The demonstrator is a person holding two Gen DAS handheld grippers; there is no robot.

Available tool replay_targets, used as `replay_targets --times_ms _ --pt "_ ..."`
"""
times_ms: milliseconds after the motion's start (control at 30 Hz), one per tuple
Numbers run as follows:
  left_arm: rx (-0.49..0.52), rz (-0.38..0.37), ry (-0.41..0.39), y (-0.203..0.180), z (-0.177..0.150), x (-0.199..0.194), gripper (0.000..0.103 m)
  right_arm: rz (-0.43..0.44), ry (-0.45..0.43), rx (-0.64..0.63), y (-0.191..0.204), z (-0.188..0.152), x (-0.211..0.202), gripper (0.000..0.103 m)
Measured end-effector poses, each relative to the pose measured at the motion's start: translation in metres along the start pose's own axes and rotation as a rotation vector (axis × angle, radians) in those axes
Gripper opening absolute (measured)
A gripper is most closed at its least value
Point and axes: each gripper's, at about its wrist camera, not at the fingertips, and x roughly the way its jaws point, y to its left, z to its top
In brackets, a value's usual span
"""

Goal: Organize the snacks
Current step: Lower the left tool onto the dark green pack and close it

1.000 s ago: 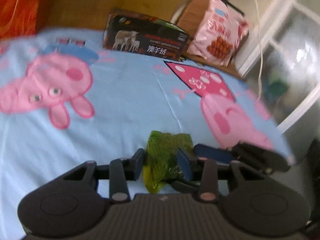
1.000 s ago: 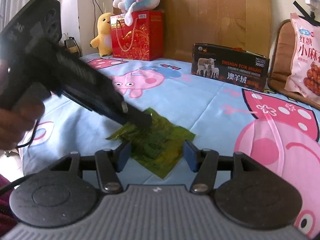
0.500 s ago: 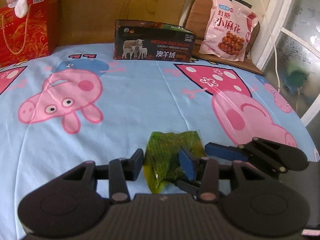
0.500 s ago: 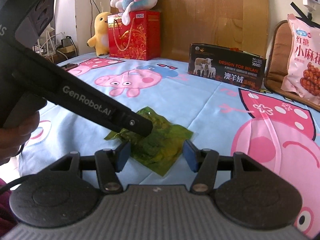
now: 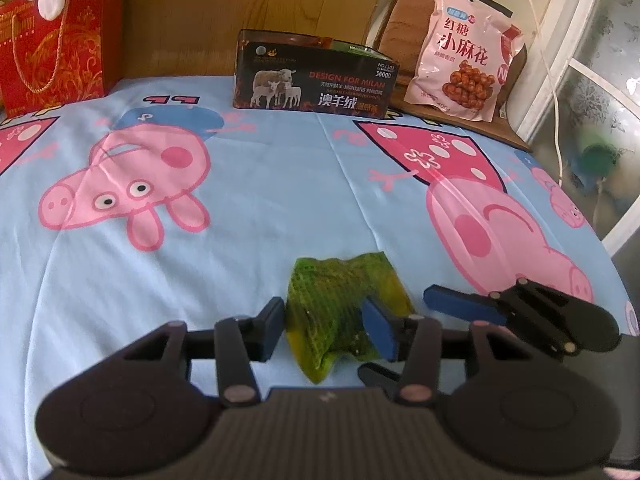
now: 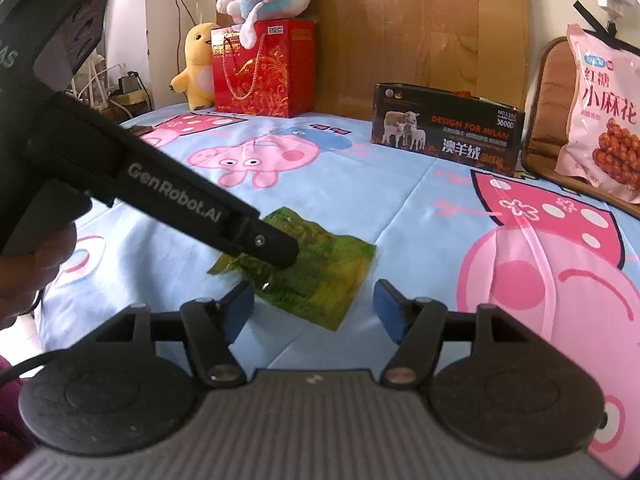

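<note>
A flat green snack packet (image 5: 340, 304) lies on the blue cartoon bedsheet (image 5: 256, 208). My left gripper (image 5: 326, 330) straddles its near end, jaws open on either side, pads apart from it. In the right wrist view the same packet (image 6: 316, 276) lies just ahead of my right gripper (image 6: 314, 314), which is open and empty. The left gripper's finger (image 6: 276, 246) rests over the packet's left part there. The right gripper's blue fingertips (image 5: 456, 304) show at the packet's right in the left wrist view. A pink snack bag (image 5: 466, 48) leans at the back right.
A dark open box with sheep print (image 5: 316, 76) stands at the back by the wooden headboard. A red gift bag (image 6: 262, 70) with plush toys is at the back left. A wooden chair (image 6: 552, 120) holds the pink bag (image 6: 600, 124). A window is on the right.
The left view has tilted level and steadied. Both grippers have stayed around the green packet, jaws open. The packet has not moved on the sheet.
</note>
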Motion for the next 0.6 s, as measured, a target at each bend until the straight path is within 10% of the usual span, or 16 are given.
replay_targets --times_ms 300,600 --pt "-0.115 -0.19 0.025 0.027 0.002 0.002 0.044 -0.017 0.011 0.02 -0.006 -0.001 -0.003 0.072" --pt "-0.067 -0.212 0.004 0.021 0.014 0.014 0.026 -0.048 -0.003 0.038 -0.007 0.003 0.006 0.064"
